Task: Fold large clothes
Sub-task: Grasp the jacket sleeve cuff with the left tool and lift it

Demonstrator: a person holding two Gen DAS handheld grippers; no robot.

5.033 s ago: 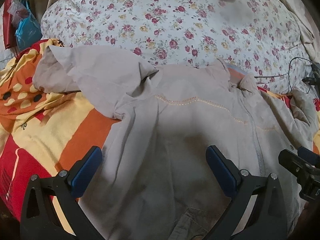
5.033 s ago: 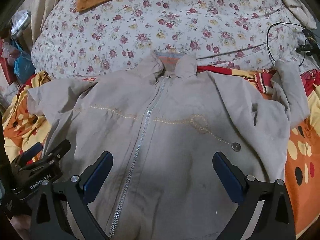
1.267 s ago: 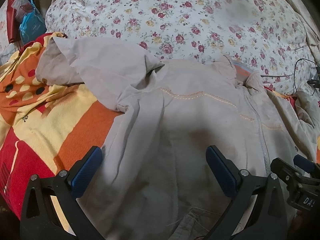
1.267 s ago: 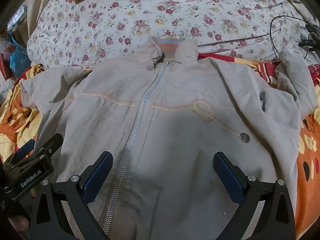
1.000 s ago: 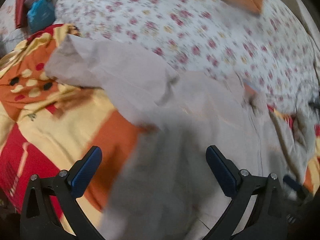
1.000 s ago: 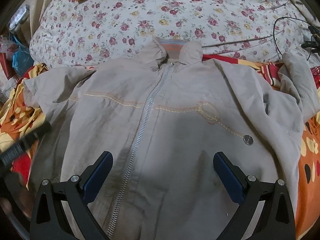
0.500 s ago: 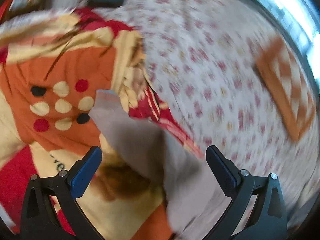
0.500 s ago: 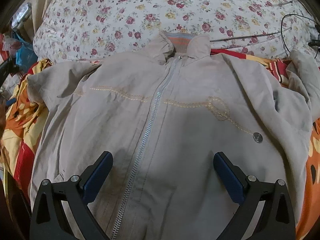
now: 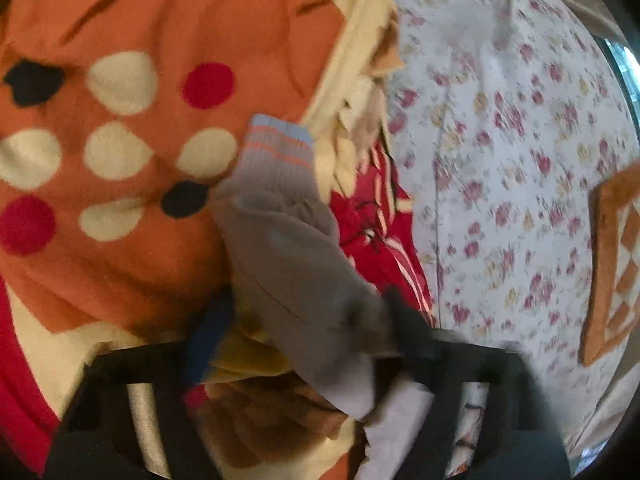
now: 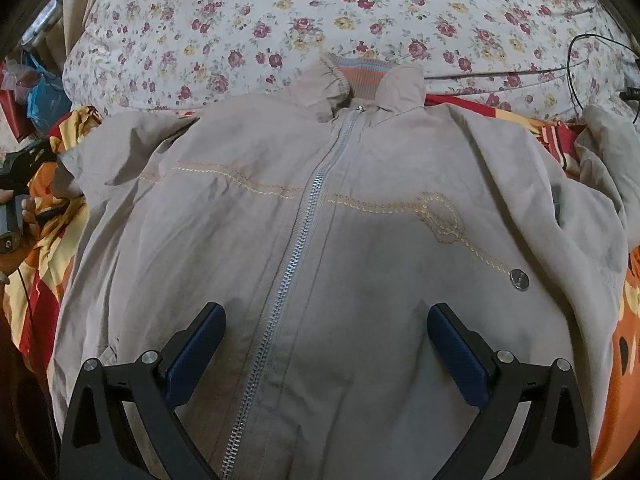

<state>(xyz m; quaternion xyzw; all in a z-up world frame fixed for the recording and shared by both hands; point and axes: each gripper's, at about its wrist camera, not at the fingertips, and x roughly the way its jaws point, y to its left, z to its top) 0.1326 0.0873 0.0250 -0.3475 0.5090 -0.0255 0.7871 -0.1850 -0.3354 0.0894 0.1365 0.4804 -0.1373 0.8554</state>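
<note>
The left gripper (image 9: 304, 344) was pinching the sleeve (image 9: 280, 248) of the big beige zip-up cotton jacket (image 10: 320, 240) lying on the bed. The right gripper (image 10: 326, 344) hung wide open above it. The sleeve might slip out, since the grip looked thin.

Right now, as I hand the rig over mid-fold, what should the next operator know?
The jacket lies face up and zipped, collar toward the floral quilt.
The left gripper is blurred, with a sleeve between its fingers. The striped cuff points away over the orange blanket. Grip unconfirmed.
The right gripper is open and empty above the lower front, zipper between its fingers.
The other sleeve is bunched at the jacket's side.
Done: body spread flat. Left: fold both sleeves in, then the body.
</note>
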